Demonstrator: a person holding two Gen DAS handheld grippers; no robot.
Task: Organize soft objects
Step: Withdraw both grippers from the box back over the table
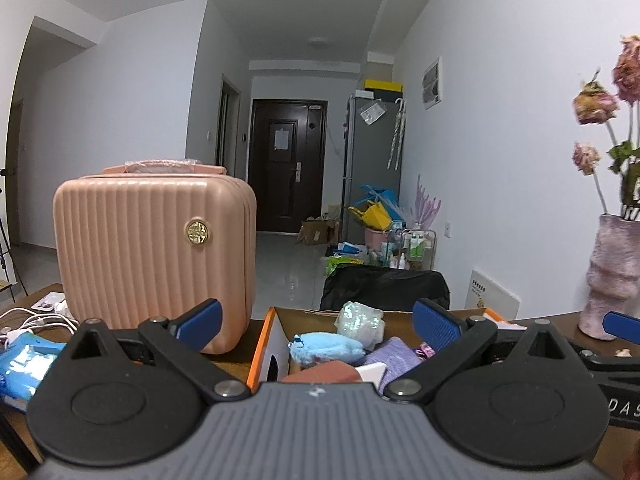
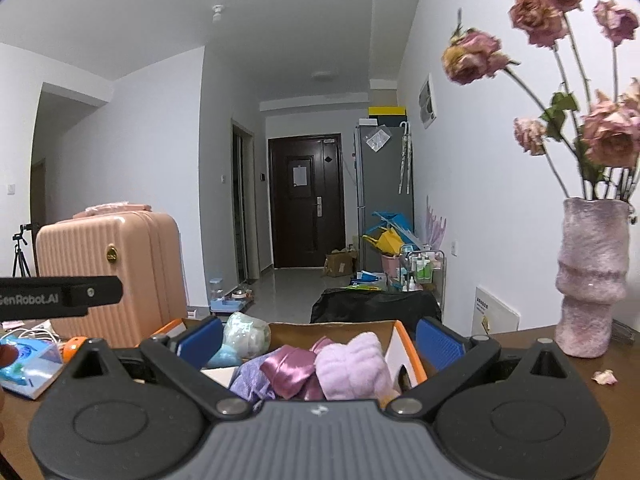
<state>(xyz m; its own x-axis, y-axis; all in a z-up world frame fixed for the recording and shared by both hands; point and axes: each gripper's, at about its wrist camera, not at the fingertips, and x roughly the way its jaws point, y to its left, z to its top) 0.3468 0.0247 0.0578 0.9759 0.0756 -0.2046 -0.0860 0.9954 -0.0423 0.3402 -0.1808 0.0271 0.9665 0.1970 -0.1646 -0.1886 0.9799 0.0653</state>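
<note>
**Two open grippers wait over a box of soft things**

The left gripper [image 1: 316,322] has its blue pads spread wide apart and holds nothing. The right gripper [image 2: 318,338] is wide open and empty too. Both point at the cardboard box [image 1: 262,350] on the brown table [image 2: 600,396]. The soft things sit inside the box: a fluffy blue toy [image 1: 326,348], a shiny pale bundle [image 1: 360,322], a purple knit cloth [image 1: 394,354], a pink fuzzy cloth [image 2: 354,366] and a shiny pink ribbon [image 2: 290,368].

I think the next step is picking one soft thing. It is best to go for the one on top, like the pink fuzzy cloth, and pinch it in its thick middle so it does not slip.

A pink suitcase [image 1: 154,256] stands just beside the box, and a fuzzy vase [image 2: 592,280] stands to the right.

The gripper bodies hide the front of the box, so I cannot tell what lies at the bottom. A reddish thing [image 1: 320,372] peeks out, but I cannot tell what it is.
</note>
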